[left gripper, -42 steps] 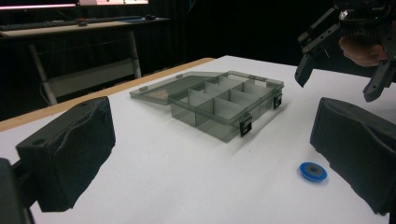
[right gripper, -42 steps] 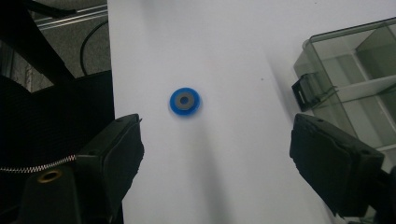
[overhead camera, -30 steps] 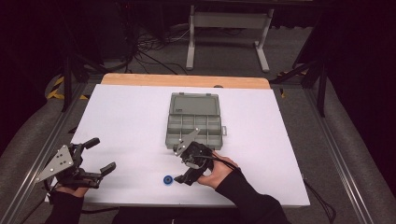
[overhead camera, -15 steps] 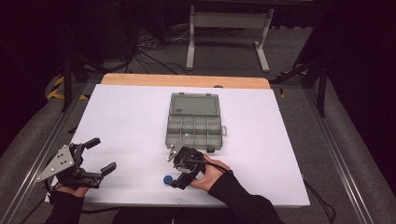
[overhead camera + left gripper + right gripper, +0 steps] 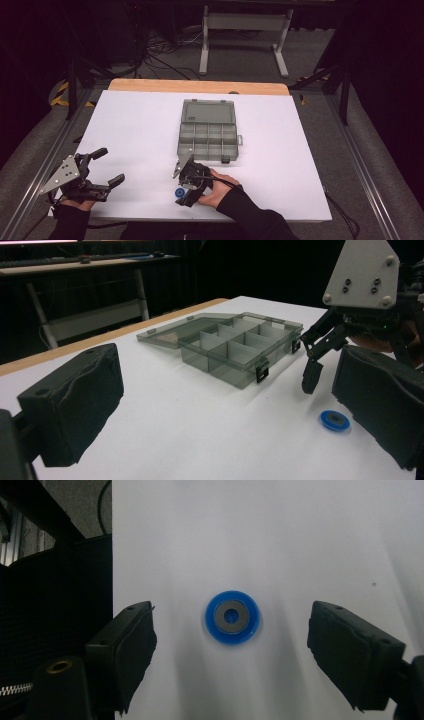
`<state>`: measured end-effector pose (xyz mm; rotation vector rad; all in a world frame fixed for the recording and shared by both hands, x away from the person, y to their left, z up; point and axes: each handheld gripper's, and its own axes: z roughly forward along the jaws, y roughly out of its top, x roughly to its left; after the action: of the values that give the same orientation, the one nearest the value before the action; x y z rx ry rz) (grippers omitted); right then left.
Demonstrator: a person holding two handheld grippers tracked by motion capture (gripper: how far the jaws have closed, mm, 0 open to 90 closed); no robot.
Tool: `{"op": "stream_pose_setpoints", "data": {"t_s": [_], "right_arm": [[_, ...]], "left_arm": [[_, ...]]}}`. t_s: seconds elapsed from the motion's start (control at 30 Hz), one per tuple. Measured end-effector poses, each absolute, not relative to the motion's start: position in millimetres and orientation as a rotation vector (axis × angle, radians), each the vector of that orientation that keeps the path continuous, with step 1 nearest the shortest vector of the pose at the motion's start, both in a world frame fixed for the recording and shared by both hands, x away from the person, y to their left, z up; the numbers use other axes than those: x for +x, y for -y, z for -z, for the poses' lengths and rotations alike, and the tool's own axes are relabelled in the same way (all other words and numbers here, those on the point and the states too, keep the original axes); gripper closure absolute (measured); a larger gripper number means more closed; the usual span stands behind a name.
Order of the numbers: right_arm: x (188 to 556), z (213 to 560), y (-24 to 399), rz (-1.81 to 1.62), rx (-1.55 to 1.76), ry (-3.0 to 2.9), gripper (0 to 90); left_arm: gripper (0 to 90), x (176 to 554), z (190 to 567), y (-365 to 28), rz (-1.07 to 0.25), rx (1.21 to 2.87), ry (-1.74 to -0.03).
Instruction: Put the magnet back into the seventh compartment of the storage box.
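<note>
A small blue disc (image 5: 232,616) with a grey washer at its centre lies flat on the white table, near the front edge (image 5: 178,193). My right gripper (image 5: 230,611) hangs over it, open, with one jaw on each side of the disc and neither touching it. In the high view, the right gripper (image 5: 183,189) points down and left, in front of the box. My left gripper (image 5: 111,165) rests at the table's front left corner, open with nothing between its jaws. From the left gripper (image 5: 227,390) view, the disc (image 5: 335,420) sits low right.
A grey clear organiser box (image 5: 208,135) lies open at mid table, its lid folded back and its several compartments bare (image 5: 235,347). A wooden strip (image 5: 200,86) edges the table's far side. A white frame stand (image 5: 245,25) is on the floor beyond.
My right gripper has moved from beside the box's front edge toward the front left and now straddles the blue disc. The left gripper has stayed put.
</note>
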<state>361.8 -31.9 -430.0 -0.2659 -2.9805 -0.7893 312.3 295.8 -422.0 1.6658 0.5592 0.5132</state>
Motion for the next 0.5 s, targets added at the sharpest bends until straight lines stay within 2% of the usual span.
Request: {"op": "stream_pose_setpoints", "data": {"t_s": [0.27, 0.37, 0.5], "right_arm": [[359.8, 437.8, 24.8, 0.762, -0.258, 2.983, 21.1], [359.8, 438.9, 23.9, 0.763, -0.258, 2.990, 24.4], [359.1, 439.8, 23.4, 0.768, -0.261, 3.015, 34.2]], "left_arm": [[0.8, 312.3, 422.1, -295.7, -0.515, 1.663, -0.559], [0.8, 312.4, 422.1, -295.9, -0.514, 1.667, -0.560], [0.7, 312.4, 422.0, -296.0, -0.515, 1.667, -0.560]]}}
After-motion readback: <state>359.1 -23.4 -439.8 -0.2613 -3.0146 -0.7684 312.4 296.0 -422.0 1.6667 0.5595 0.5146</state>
